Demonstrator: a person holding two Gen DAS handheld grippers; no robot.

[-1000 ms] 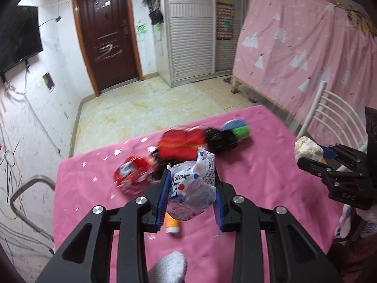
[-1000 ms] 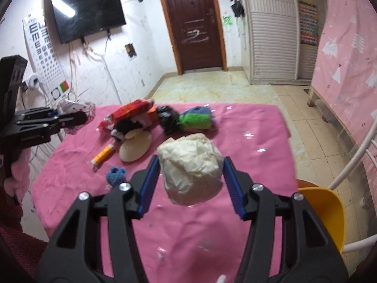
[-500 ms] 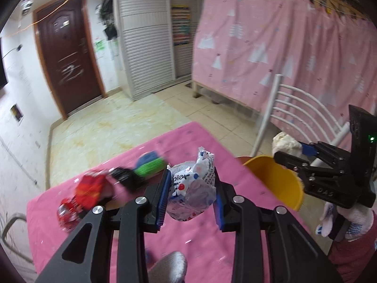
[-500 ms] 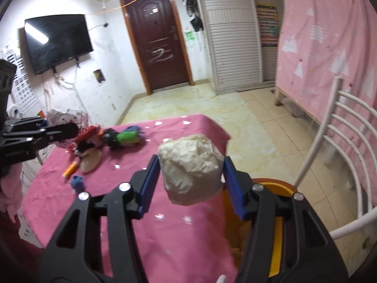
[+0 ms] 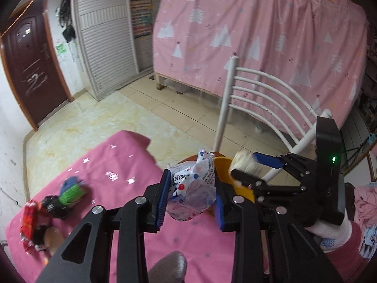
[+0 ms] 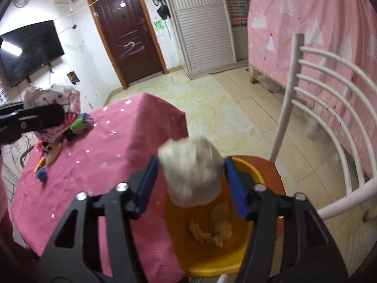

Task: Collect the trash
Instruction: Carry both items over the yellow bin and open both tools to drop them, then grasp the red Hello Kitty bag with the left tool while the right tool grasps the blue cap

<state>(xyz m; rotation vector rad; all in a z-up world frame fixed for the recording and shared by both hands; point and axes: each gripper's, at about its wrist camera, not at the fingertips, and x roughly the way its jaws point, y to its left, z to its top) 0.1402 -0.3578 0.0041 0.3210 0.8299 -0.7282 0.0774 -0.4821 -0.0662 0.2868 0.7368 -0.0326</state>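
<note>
Pink cloth covered the table (image 5: 113, 165). In the left wrist view, the left gripper (image 5: 191, 197) was narrowly closed, its blue pads pressing a crumpled printed plastic bag (image 5: 192, 192), held just beside the yellow basin (image 5: 242, 188) and above the table's edge. Toys (image 5: 70, 188) lay well apart from the basin.

In the right wrist view, the right gripper (image 6: 191, 184) had just been opening; its jaws stood about half open, gaps showing on either side of the blurred white paper wad (image 6: 192, 176), directly over the basin (image 6: 212, 259). Crumpled paper scraps (image 6: 212, 228) lay inside the basin, which sat on the white chair (image 6: 329, 108).
</note>
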